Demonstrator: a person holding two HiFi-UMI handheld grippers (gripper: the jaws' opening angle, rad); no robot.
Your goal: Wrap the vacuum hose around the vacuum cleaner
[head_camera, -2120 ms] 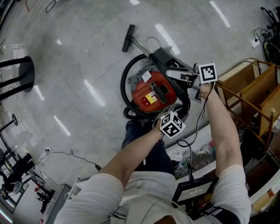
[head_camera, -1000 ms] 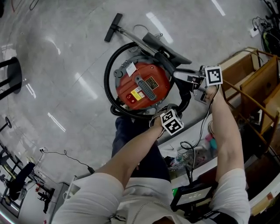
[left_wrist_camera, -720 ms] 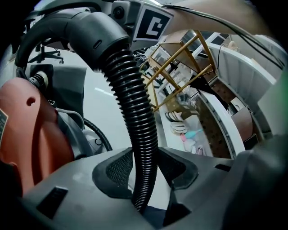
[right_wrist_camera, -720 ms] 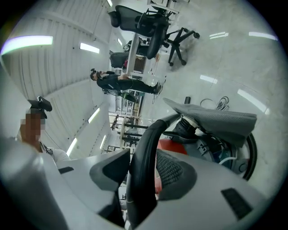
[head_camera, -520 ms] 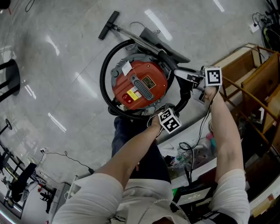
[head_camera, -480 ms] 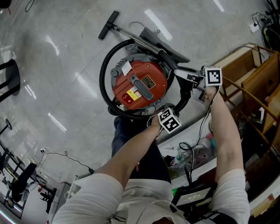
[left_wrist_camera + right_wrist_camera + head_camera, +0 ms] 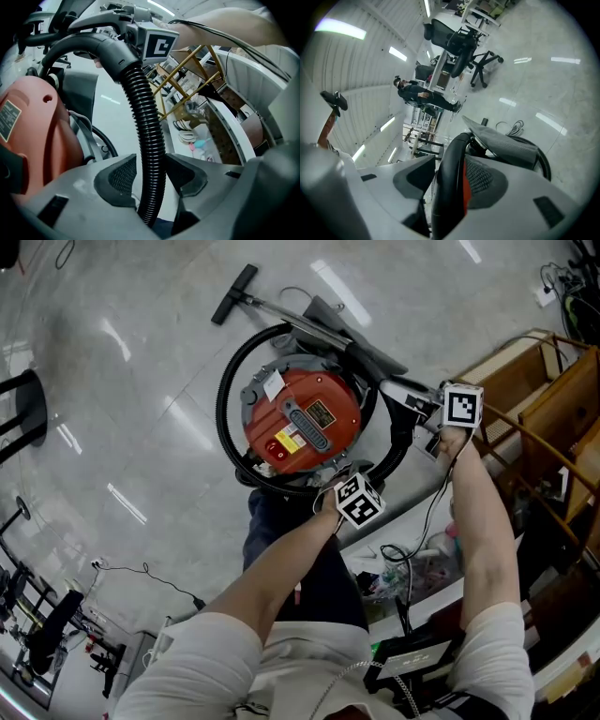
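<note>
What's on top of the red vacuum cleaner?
The vacuum cleaner has a grey handle, a yellow-and-white label and a white tag on its red lid. The black hose curves round it. The left gripper, jaws just opened round the hose, hides the near edge.

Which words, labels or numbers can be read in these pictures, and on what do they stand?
Yellow label on the red vacuum cleaner: too small to read.
White tag on its rim: too blurred to read.
Side label, left gripper view: unreadable.
Marker cubes: black squares only, no words.
</note>
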